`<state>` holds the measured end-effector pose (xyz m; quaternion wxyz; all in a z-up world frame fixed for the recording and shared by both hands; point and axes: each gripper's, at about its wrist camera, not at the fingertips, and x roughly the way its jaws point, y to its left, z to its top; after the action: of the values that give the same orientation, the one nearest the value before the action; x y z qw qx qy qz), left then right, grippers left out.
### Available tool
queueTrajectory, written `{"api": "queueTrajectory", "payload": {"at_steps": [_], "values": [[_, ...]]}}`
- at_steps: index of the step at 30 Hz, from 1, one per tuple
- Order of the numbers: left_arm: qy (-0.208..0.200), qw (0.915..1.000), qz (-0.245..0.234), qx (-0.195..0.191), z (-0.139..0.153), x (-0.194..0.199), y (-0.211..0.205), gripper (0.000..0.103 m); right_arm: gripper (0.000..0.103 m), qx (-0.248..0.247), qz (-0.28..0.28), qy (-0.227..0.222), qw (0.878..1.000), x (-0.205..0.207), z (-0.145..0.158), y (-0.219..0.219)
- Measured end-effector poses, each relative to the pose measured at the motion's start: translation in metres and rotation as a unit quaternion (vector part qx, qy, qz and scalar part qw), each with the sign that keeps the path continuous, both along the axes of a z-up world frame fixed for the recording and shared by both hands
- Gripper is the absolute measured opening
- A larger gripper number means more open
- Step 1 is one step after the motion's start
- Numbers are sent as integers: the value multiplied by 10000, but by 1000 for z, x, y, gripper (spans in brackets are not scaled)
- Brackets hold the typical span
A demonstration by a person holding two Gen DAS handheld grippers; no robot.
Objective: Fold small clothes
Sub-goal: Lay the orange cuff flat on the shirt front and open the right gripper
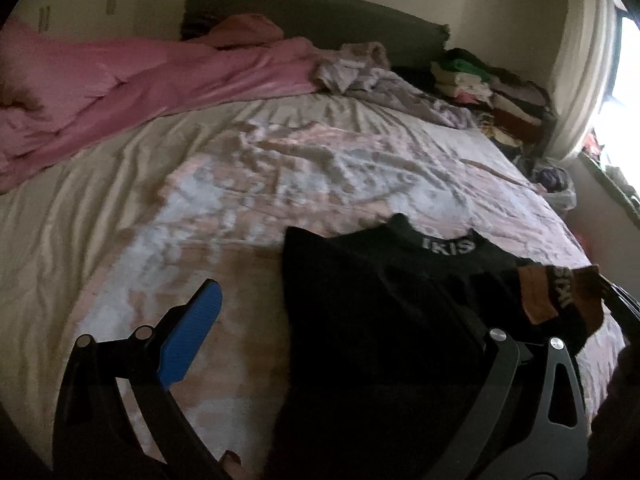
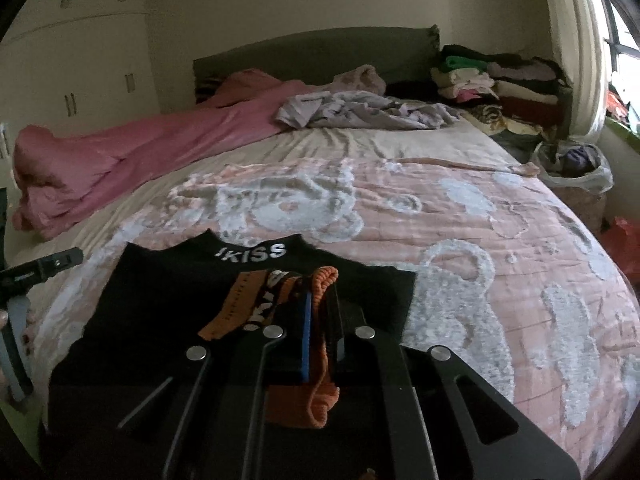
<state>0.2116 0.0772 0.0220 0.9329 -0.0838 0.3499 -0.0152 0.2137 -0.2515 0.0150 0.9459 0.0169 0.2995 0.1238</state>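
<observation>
A small black garment (image 1: 380, 292) with a white-lettered waistband lies flat on the bed's near part; it also shows in the right wrist view (image 2: 168, 292). My right gripper (image 2: 320, 320) is shut on an orange and black piece of clothing (image 2: 316, 396), held just above the black garment. That orange piece shows at the right in the left wrist view (image 1: 548, 292). My left gripper (image 1: 320, 320) is open; its blue left fingertip (image 1: 196, 328) is over the bedspread left of the black garment, and its right finger is hidden against the dark cloth.
The bed has a pink bedspread (image 2: 460, 216) with white bear shapes. A pink blanket (image 2: 132, 164) lies along the far left, crumpled grey clothes (image 2: 360, 112) near the headboard. Stacked folded clothes (image 2: 500, 84) stand at the far right, with a bag (image 2: 576, 168) beside the bed.
</observation>
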Motion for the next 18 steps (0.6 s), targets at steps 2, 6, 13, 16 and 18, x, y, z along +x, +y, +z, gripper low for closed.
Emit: {"api": "queueTrajectory", "payload": {"at_steps": [2, 6, 13, 16, 18], "values": [[2, 9999, -157, 7, -5, 1, -8, 93, 5, 3, -38, 107, 9999, 3, -6, -2], [168, 9988, -457, 103, -22, 4, -29, 93, 5, -80, -29, 187, 9998, 5, -12, 2], [328, 9965, -713, 298, -38, 7, -48, 93, 5, -75, -77, 262, 9996, 5, -15, 0], [486, 9953, -736, 409, -45, 9, -50, 93, 25, -169, -257, 367, 9989, 7, -18, -2], [627, 9941, -724, 503, -51, 11, -51, 93, 28, -150, -461, 475, 9977, 9, -20, -8]]}}
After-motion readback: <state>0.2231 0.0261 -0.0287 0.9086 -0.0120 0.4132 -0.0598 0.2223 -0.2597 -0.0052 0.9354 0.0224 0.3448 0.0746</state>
